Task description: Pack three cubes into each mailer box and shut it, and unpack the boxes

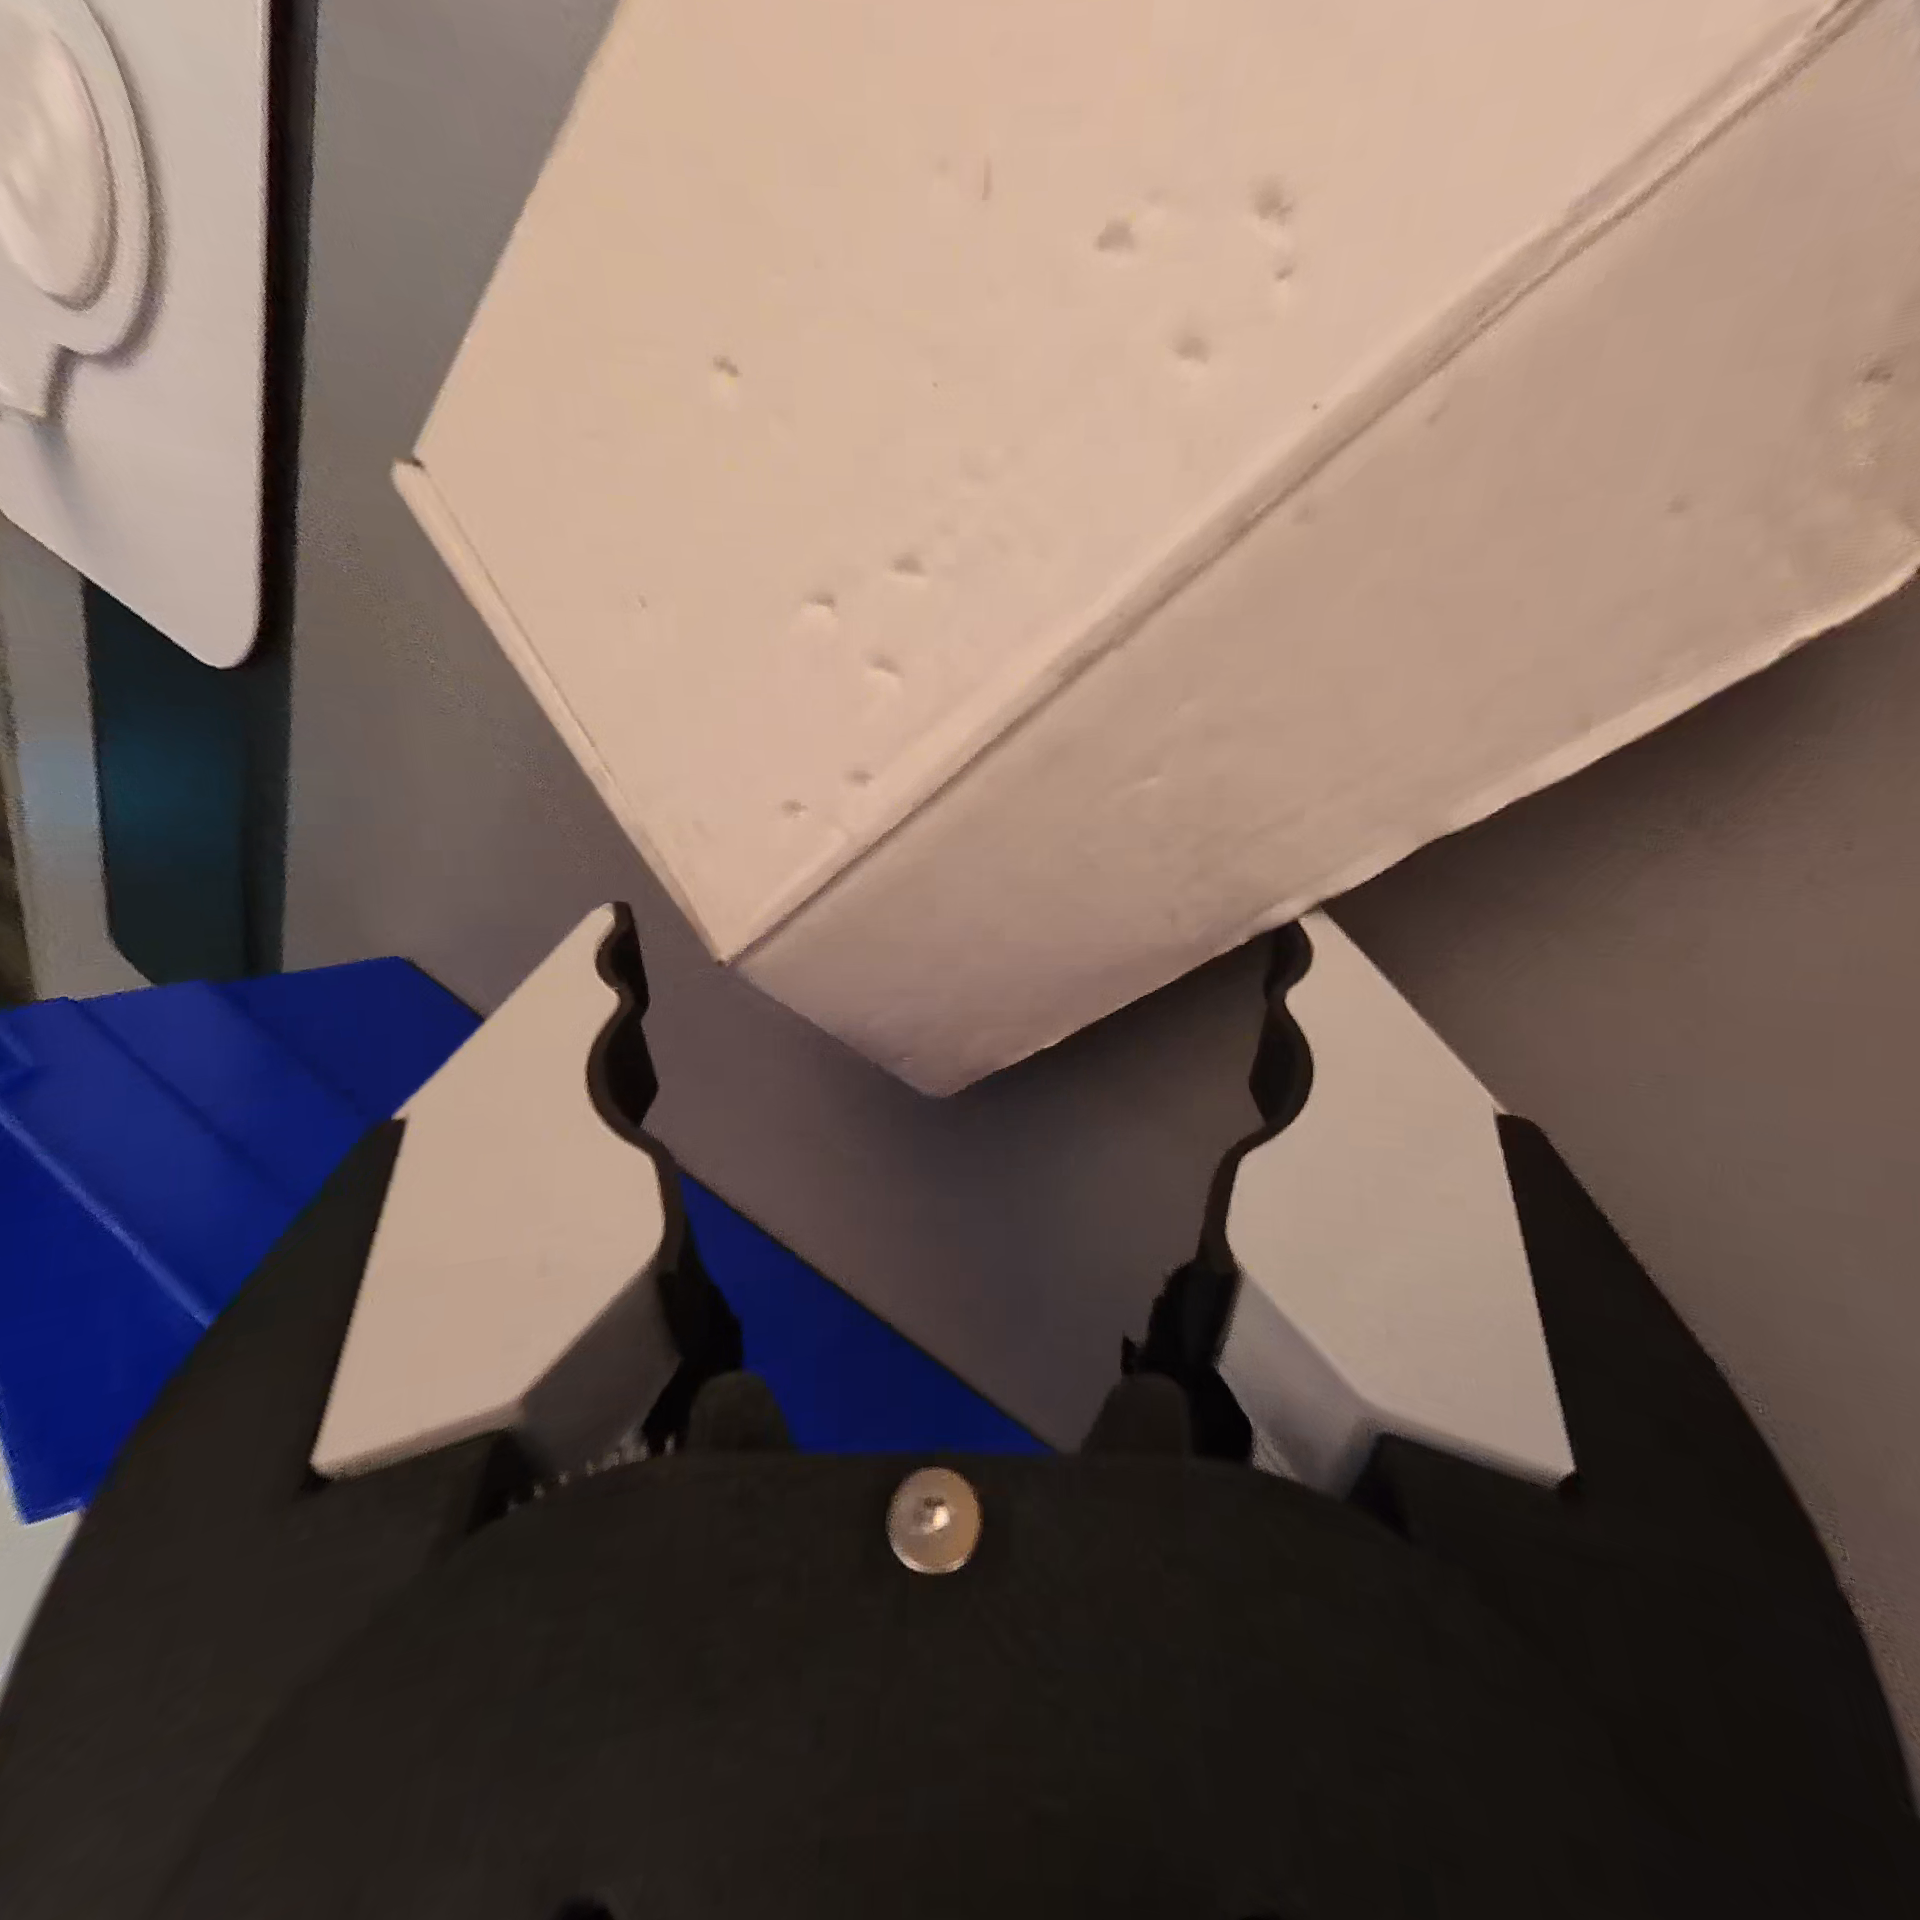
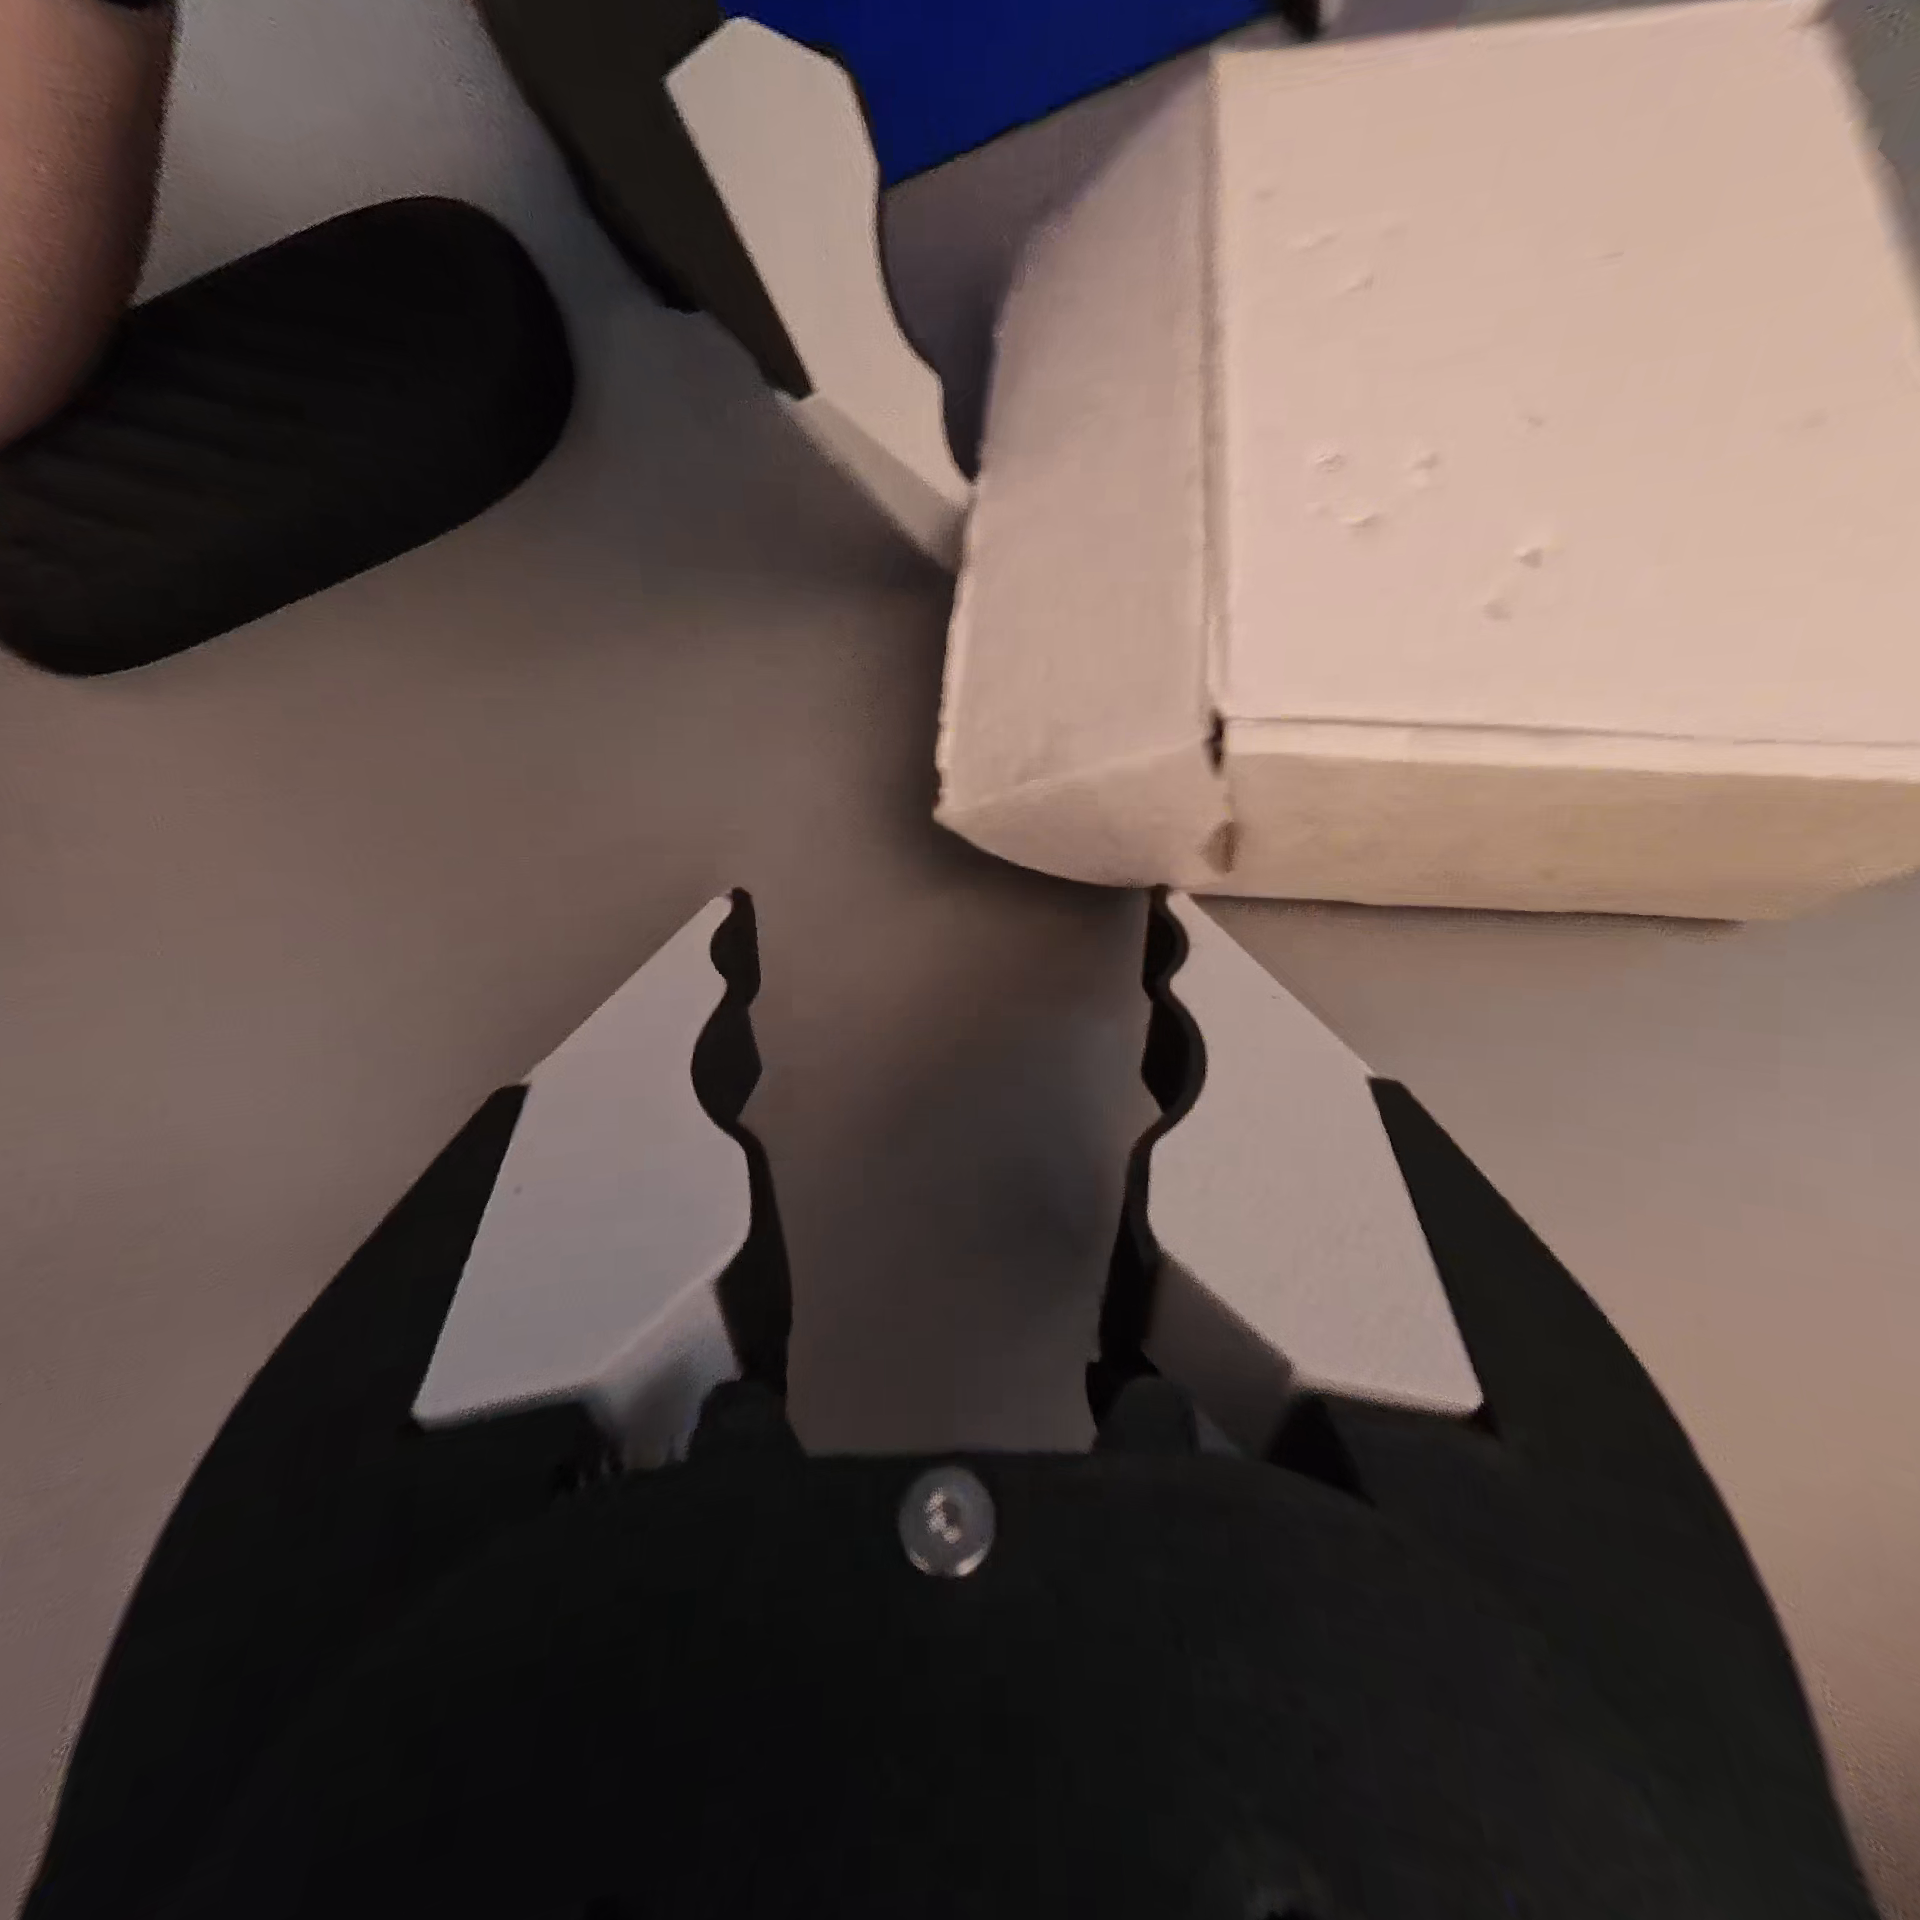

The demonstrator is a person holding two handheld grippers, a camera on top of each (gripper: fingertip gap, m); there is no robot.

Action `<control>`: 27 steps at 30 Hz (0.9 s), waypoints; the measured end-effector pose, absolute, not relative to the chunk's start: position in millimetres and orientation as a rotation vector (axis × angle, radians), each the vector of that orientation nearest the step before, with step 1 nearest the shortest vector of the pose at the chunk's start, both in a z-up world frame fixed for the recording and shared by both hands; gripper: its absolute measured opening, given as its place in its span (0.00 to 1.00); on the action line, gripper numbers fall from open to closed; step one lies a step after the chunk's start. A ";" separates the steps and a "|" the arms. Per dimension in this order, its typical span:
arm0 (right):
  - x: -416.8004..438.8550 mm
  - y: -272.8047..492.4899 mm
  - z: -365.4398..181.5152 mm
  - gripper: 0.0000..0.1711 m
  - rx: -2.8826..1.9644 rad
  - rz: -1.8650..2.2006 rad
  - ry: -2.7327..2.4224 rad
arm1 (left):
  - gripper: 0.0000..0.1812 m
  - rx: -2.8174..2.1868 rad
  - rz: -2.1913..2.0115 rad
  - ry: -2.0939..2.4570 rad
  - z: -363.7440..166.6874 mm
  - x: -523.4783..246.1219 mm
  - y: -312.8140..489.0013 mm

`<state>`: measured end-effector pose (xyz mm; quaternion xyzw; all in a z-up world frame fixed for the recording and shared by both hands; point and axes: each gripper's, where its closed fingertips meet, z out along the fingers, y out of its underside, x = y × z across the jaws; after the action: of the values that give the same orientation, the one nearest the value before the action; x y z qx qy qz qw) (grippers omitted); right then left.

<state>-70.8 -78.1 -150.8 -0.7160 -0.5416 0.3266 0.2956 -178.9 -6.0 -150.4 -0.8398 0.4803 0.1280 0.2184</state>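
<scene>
A closed white mailer box (image 1: 935,468) lies on the grey table (image 1: 1558,1143), its near corner pointing at me in the left wrist view. My left gripper (image 1: 956,925) is open and empty, its fingertips on either side of that corner, the right tip at the box's lower edge. In the right wrist view the box (image 2: 1507,468) sits at the upper right. My right gripper (image 2: 948,902) is open and empty, its right fingertip just under the box's near edge. The left gripper's finger (image 2: 790,208) reaches the box's left side. No cubes are in view.
A blue plastic object (image 1: 156,1195) lies left of the left gripper and also shows at the top of the right wrist view (image 2: 987,73). A white panel (image 1: 125,364) stands at the far left. The left gripper's black handle (image 2: 260,436) and a hand (image 2: 62,208) are at the upper left.
</scene>
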 end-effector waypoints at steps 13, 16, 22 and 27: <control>-59.1 10.2 -58.8 0.40 -1.647 0.789 -0.946 | 0.56 -2.188 0.010 1.151 -69.7 -154.8 -31.1; -58.7 46.3 -75.4 0.40 -1.758 0.669 -0.939 | 0.51 -2.199 -0.068 1.025 -75.0 -133.5 -43.0; -62.1 75.1 -107.8 0.38 -1.917 0.545 -0.942 | 0.49 -2.082 0.054 0.860 -98.2 -100.6 -54.1; -65.2 57.9 -112.7 0.24 -2.003 0.600 -0.948 | 0.55 -2.044 -0.096 0.853 -100.5 -77.4 -61.3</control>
<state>-65.2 57.9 -112.7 -0.7956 -0.3764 0.2383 0.4105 -77.4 -61.3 -100.5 -0.8253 0.3445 -0.0388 0.4458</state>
